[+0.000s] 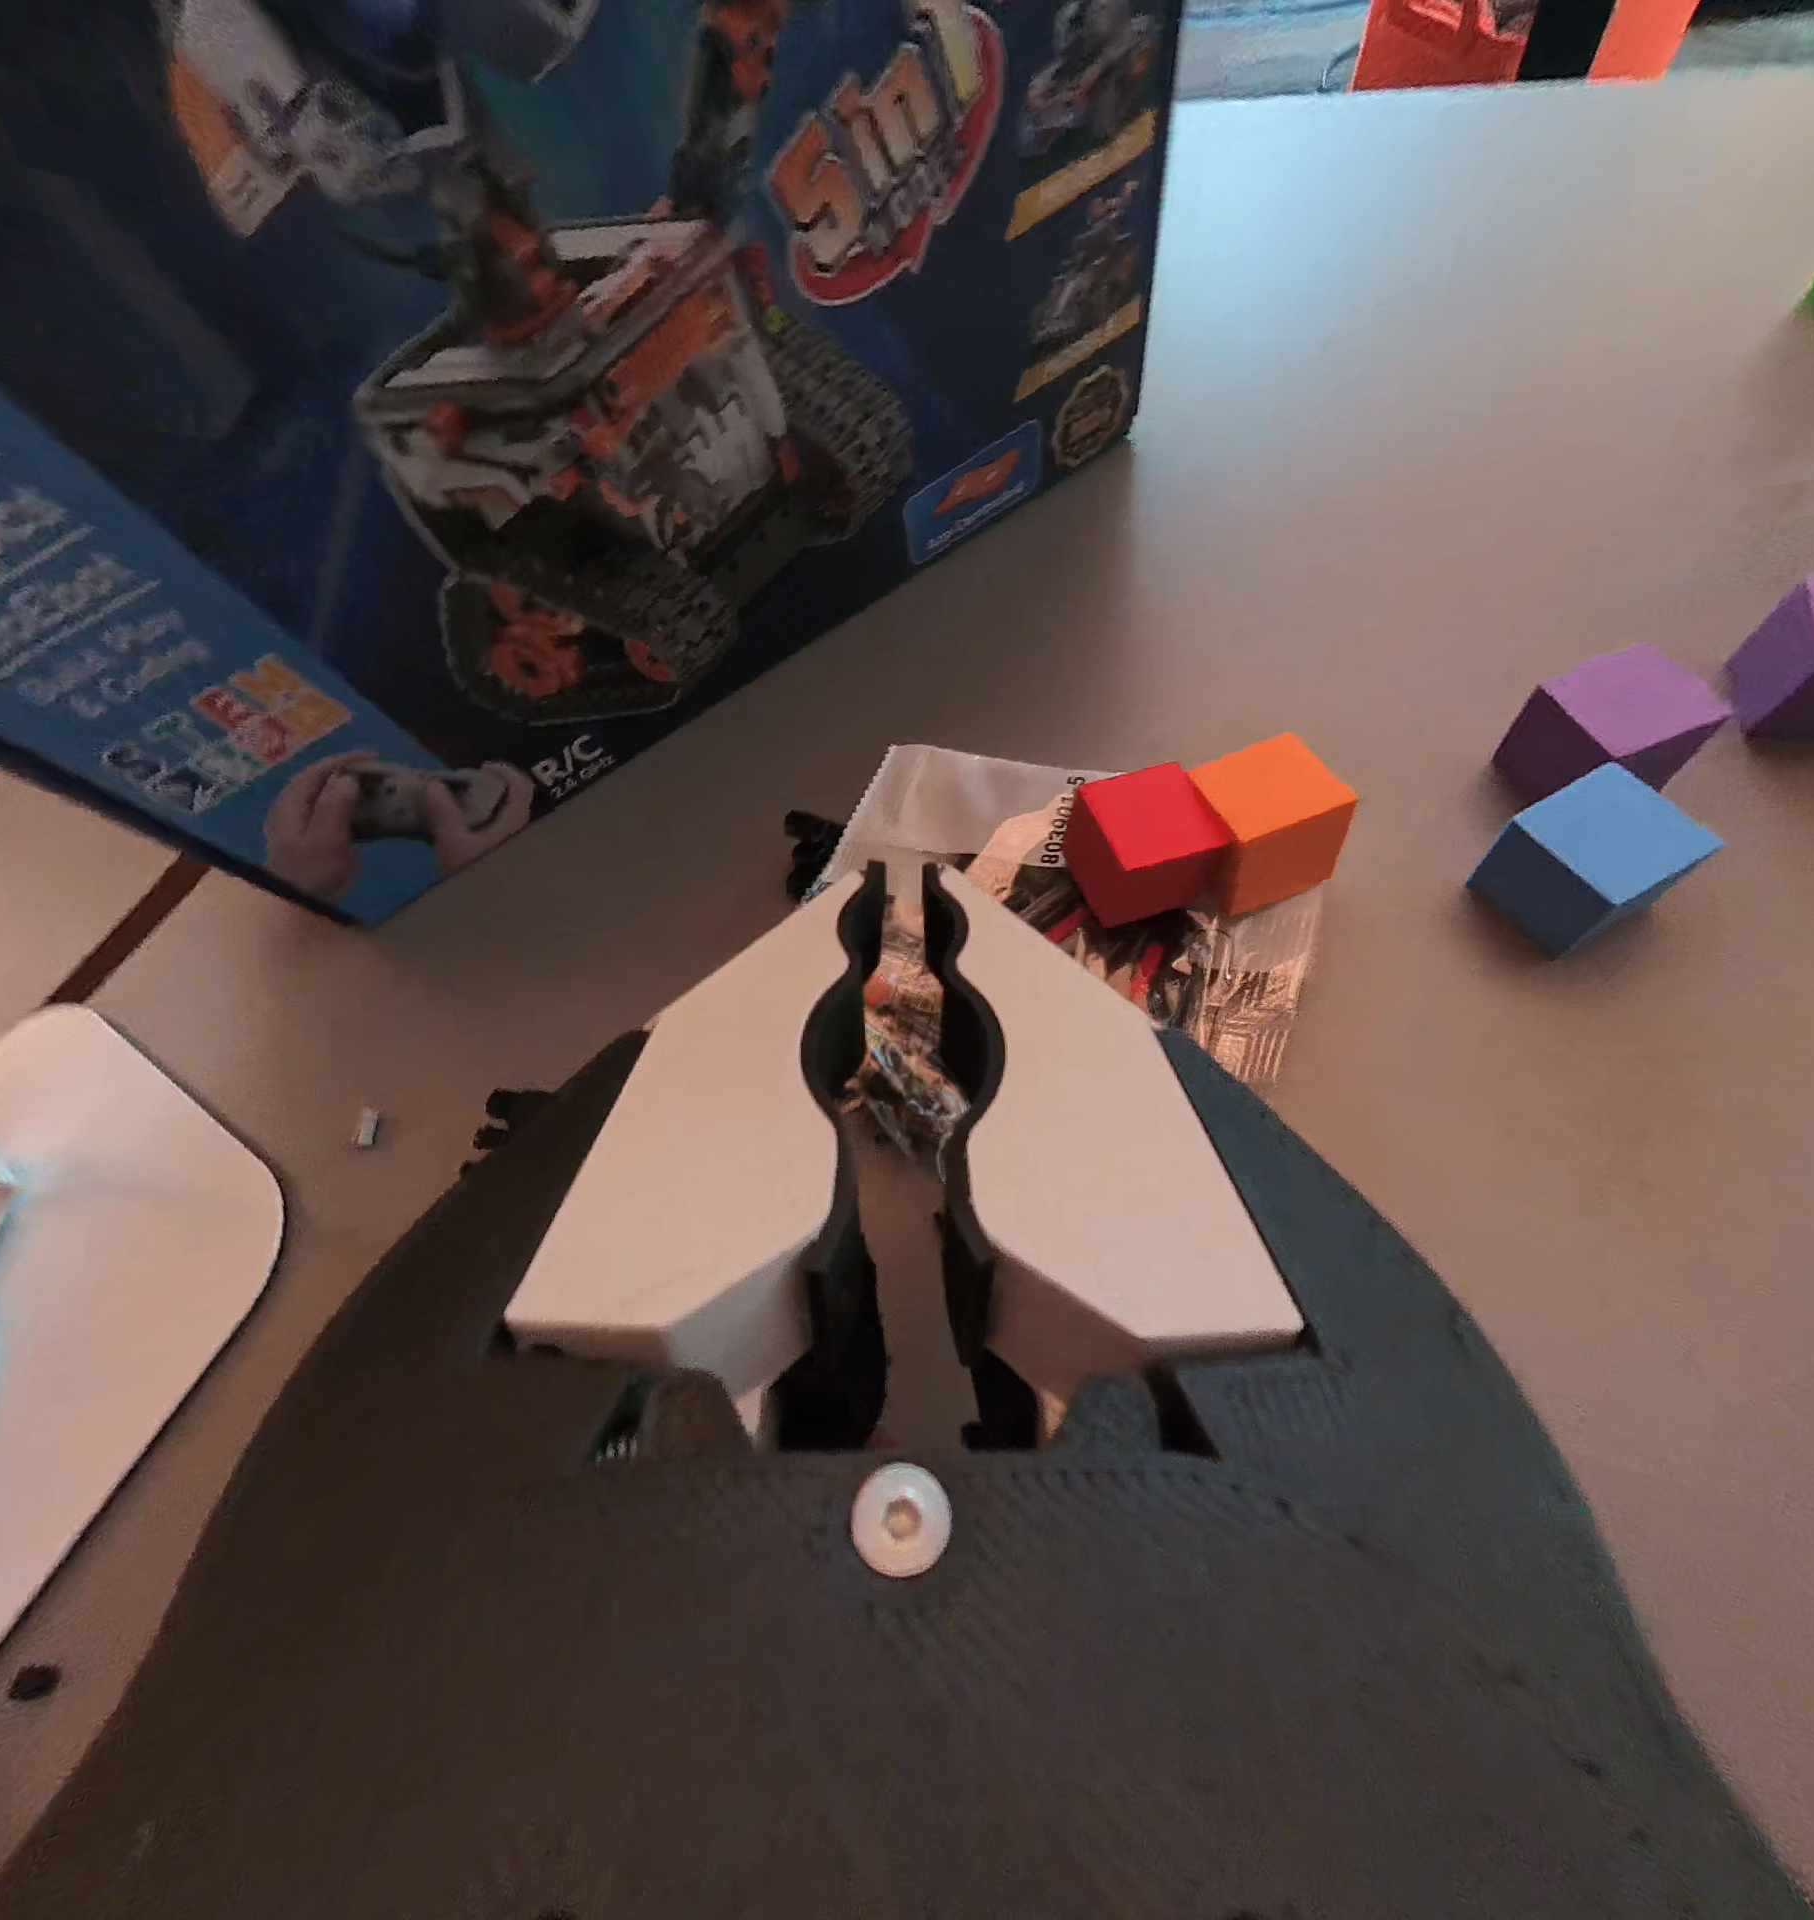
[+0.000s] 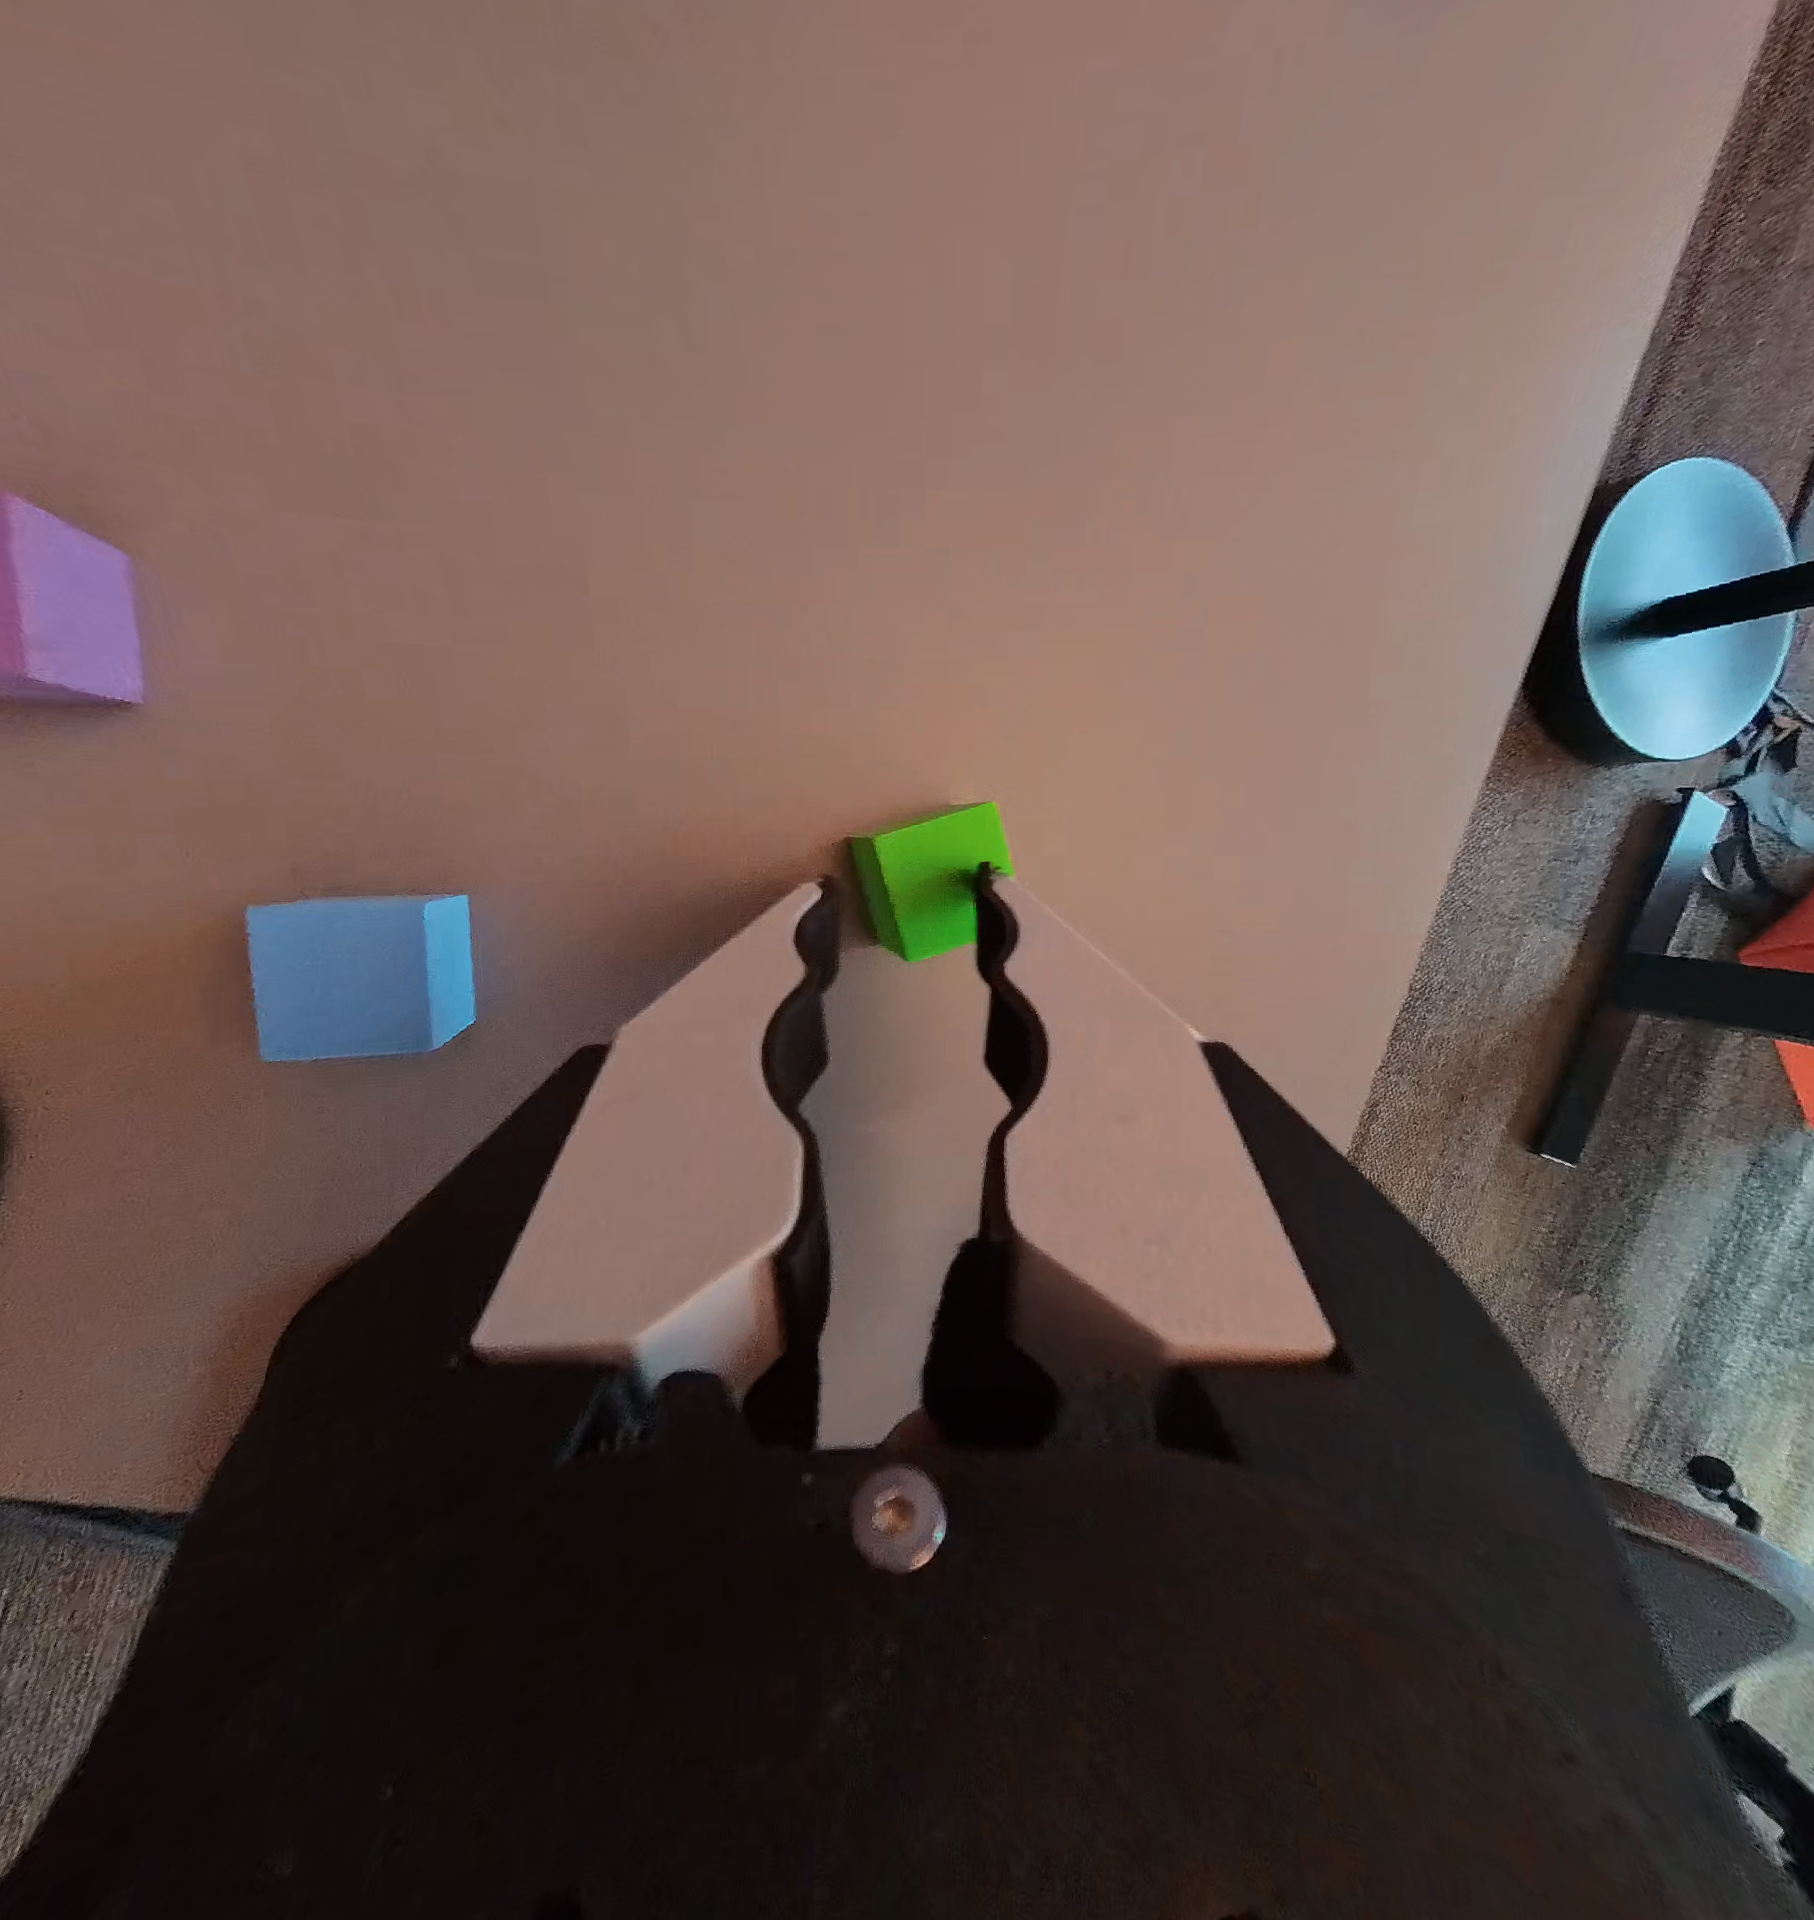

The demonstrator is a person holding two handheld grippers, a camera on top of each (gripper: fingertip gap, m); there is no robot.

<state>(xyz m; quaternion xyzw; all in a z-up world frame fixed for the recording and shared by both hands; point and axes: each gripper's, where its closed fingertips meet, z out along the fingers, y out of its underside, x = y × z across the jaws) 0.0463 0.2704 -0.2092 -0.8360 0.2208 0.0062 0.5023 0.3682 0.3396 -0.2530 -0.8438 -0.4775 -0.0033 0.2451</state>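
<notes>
On the table, left wrist view: the left gripper hangs over a clear plastic bag of small parts, jaws nearly together with a narrow gap and nothing clamped; the bag shows through that gap. A red cube and an orange cube touch each other and rest on the bag, just right of the fingertips. A blue toy box stands behind.

Right wrist view: the right gripper has its jaws spread; a green cube sits on the table at the fingertips, apparently not gripped. A blue cube lies to the left.
</notes>
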